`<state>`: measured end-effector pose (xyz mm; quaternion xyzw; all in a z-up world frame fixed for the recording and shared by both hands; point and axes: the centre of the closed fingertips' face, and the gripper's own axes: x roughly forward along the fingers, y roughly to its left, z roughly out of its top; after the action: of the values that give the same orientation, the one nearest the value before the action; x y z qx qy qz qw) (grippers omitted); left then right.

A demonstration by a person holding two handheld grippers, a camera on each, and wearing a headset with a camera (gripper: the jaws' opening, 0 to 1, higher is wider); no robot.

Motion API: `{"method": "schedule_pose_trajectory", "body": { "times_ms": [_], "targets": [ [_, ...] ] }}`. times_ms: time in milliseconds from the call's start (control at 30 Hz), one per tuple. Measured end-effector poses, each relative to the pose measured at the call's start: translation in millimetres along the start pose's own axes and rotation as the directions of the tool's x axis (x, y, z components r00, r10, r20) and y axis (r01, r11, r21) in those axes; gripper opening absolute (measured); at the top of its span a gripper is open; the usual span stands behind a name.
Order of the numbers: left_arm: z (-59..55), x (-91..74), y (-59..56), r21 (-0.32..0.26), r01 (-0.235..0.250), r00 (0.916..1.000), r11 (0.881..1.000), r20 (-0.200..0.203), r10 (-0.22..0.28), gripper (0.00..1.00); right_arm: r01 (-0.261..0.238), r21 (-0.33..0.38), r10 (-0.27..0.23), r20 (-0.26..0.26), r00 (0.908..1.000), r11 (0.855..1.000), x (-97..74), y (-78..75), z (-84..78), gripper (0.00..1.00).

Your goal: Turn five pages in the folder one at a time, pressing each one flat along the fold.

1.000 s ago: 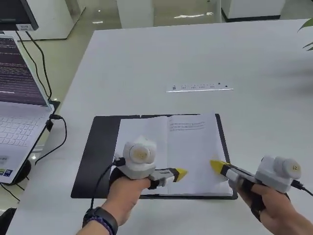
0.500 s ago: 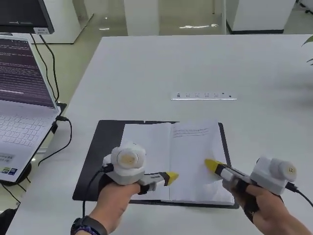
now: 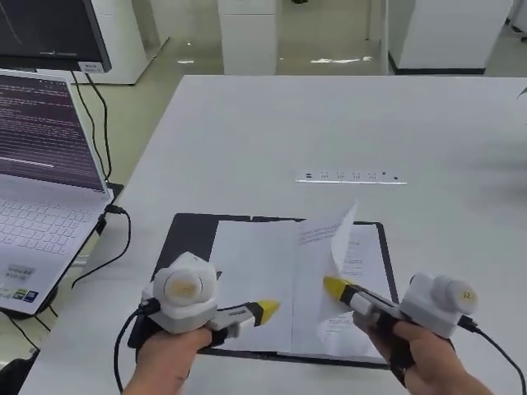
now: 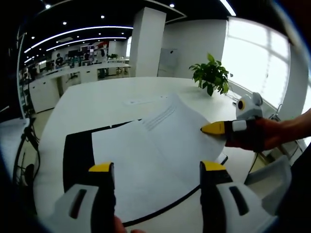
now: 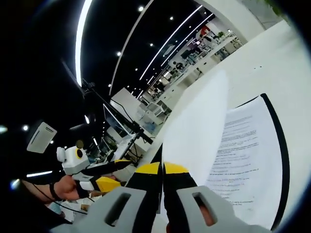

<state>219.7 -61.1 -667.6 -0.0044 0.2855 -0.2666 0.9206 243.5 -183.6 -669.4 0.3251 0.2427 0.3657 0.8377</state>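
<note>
Your black flat folder [image 3: 185, 247] lies open on the white table [image 3: 247, 132], low in the middle of the head view.

Your right gripper [image 3: 333, 286] is at the lower right of the head view. In the right gripper view its two yellow tips are squeezed close together. The edge of the thin white paper page [image 3: 339, 234] goes down between them, so the gripper is pinching that page. The page stands up and curls over the right half of the folder. It hides part of the printed white sheet [image 3: 364, 257] that lies flat under it. The words on that sheet are too small to read.

Your left gripper [image 3: 265, 309] is at the lower left of the head view, over the flat white left page [image 3: 247, 263] and near the fold. In the left gripper view its two yellow-tipped jaws stand far apart with nothing between them. It is hard to tell if it touches the paper.

The two grippers hide part of the folder's bottom edge. Your left hand [image 3: 165, 358] and your right hand [image 3: 428, 366] are cut off by the bottom of the head view. The silver laptop [image 3: 41, 189] is cut off by the left edge. A long white power strip [image 3: 352, 177] lies on the table past the folder. A green leafy plant [image 4: 211, 74] shows far back in the upper right of the left gripper view.
</note>
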Motion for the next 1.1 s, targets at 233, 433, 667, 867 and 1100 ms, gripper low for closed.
{"method": "schedule_pose_trajectory", "body": {
  "times_ms": [233, 433, 667, 867, 1100],
  "targets": [
    [-3.7, -20.3, 23.7, -0.036, -0.055, 0.9983, 0.998, 0.016, 0.055, 0.71, -0.041, 0.001, 0.041, -0.021, 0.9989, 0.999, 26.1, 18.5, -4.3, 0.0],
    [-4.2, -37.1, 41.9, -0.078, -0.093, 0.9945, 0.993, 0.042, 0.096, 0.71, -0.069, 0.005, 0.069, -0.042, 0.9967, 0.998, 50.3, 31.5, -10.7, 0.0],
    [-16.1, -52.0, 53.3, -0.081, -0.117, 0.9922, 0.99, 0.032, 0.12, 0.73, -0.097, 0.016, 0.098, -0.066, 0.993, 0.995, 77.1, 47.0, -20.5, 0.0],
    [-22.1, -65.7, 71.0, -0.076, -0.142, 0.9892, 0.987, 0.025, 0.144, 0.73, -0.115, 0.027, 0.117, -0.109, 0.9871, 0.993, 99.4, 56.9, -36.1, 0.0],
    [-26.6, -76.8, 90.4, -0.109, -0.168, 0.9844, 0.98, 0.034, 0.173, 0.73, -0.106, 0.053, 0.113, -0.157, 0.981, 0.993, 122.0, 62.4, -64.2, 0.0]
  ]
}}
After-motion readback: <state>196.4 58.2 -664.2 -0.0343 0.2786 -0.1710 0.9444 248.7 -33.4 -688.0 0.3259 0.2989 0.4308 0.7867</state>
